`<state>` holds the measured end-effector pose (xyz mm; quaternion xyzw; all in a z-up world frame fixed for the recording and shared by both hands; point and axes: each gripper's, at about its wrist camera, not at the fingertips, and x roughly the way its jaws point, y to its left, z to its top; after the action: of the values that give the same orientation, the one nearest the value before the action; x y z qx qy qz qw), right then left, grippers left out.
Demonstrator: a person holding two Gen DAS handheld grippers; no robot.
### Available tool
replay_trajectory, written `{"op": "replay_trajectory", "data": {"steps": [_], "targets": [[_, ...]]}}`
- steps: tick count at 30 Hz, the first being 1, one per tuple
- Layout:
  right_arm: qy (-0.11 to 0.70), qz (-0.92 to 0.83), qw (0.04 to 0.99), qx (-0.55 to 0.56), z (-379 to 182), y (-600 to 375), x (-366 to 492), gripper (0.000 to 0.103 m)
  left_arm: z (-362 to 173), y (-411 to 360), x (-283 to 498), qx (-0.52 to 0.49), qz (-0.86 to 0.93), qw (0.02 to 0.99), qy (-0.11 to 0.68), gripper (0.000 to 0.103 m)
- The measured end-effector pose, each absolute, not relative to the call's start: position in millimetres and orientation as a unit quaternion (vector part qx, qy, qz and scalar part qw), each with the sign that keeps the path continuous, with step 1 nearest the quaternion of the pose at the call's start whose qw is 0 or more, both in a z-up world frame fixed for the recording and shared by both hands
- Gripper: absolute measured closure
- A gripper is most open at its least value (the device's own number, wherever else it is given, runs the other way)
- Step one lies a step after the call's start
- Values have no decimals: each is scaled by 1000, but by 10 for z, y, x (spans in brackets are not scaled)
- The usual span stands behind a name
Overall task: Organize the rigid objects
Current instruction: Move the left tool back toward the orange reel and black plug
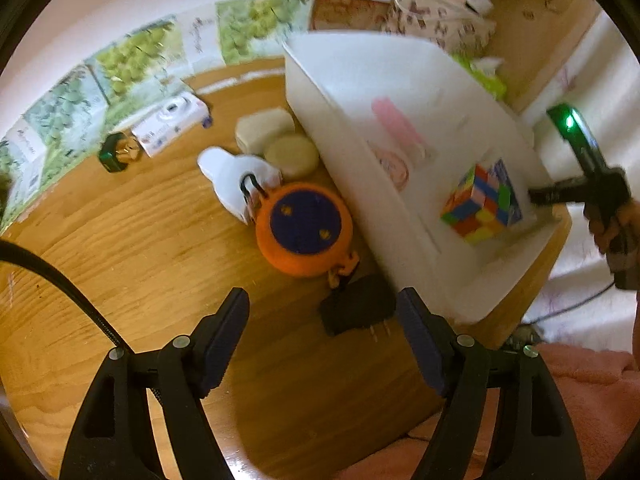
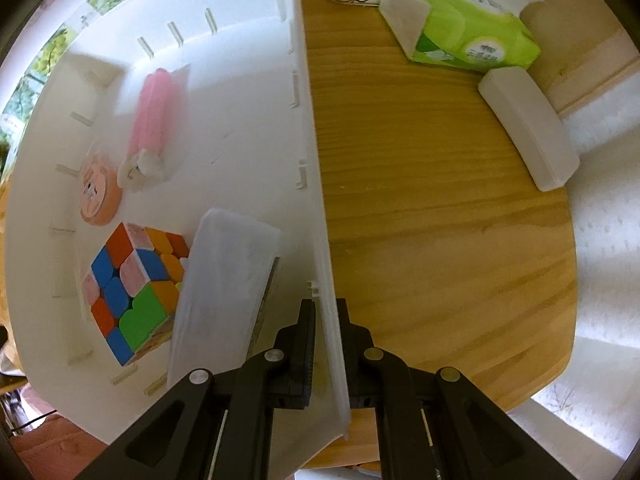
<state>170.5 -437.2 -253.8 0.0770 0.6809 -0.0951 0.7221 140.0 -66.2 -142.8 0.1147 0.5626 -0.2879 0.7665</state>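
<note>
White plastic makes up the bin [image 2: 240, 92], which sits on the wooden worktop [image 2: 440, 240] near its right edge. The right gripper [image 2: 325, 344] points down with its fingers [image 2: 304, 340] clamped on the bin's thin side wall, one finger inside and one outside. Inside the bin lie a cube [image 2: 132, 288] of mixed colours, a pink tube [image 2: 154, 116], a round peach tin [image 2: 98, 194] and a frosted white case [image 2: 224, 288] leaning just beside the cube.

The left gripper [image 1: 322, 336] hovers over the worktop left of the bin, fingers [image 1: 224, 340] apart with nothing between them. Below it, near the bin's corner, lies a black plug [image 1: 356, 308]. Beyond that sit an orange pouch [image 1: 304, 230] with a dark blue face, a white bottle [image 1: 236, 178], a beige disc [image 1: 292, 156] and a cream block [image 1: 262, 130], with a camera box [image 1: 172, 124] further off.

Right of the bin, a green tissue pack [image 2: 464, 20] and a frosted case [image 2: 528, 120] rest on the worktop.
</note>
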Motion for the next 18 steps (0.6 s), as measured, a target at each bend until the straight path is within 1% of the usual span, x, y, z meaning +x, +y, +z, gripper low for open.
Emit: {"op": "replay_trajectory", "data": {"steps": [6,18], "targets": [[679,-113,721,86,-2546,-4449,1677,95,-1614,-761,1350,177,-330,728,575,23],[673,-129,722,99,-2526,-4494,1639,93,-2030,-1013,1338,230,-382,673,590,23]]}}
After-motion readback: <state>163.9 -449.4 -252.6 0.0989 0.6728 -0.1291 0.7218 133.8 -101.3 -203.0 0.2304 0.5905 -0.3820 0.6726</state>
